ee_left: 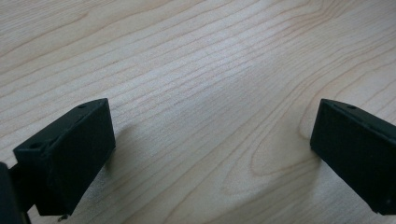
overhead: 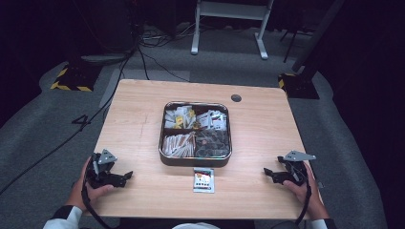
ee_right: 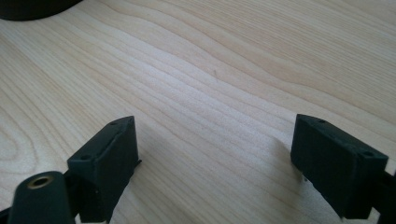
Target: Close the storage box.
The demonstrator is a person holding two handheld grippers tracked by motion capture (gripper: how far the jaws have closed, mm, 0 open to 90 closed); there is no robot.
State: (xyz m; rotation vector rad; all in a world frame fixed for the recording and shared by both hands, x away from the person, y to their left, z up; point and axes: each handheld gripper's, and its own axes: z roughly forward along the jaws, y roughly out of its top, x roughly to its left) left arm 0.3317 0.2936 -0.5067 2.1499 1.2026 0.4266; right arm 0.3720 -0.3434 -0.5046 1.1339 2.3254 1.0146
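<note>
Start posture, judged: nothing grasped. Left gripper (overhead: 125,178) near-left on wooden table (overhead: 133,124), jaws spread wide, empty. Right gripper (overhead: 268,172) near-right, jaws wide, empty. Four-compartment tray (overhead: 165,143) at centre; loose sachet (overhead: 203,180) just near of it. Likely next: reach sachet, close on edge.

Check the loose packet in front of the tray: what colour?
The packet is mostly white with red and dark print, its edges greyish. The high view shows it best.

The tray's (overhead: 165,143) sachets are too small to identify; the packet's (overhead: 203,180) print is unreadable.
</note>
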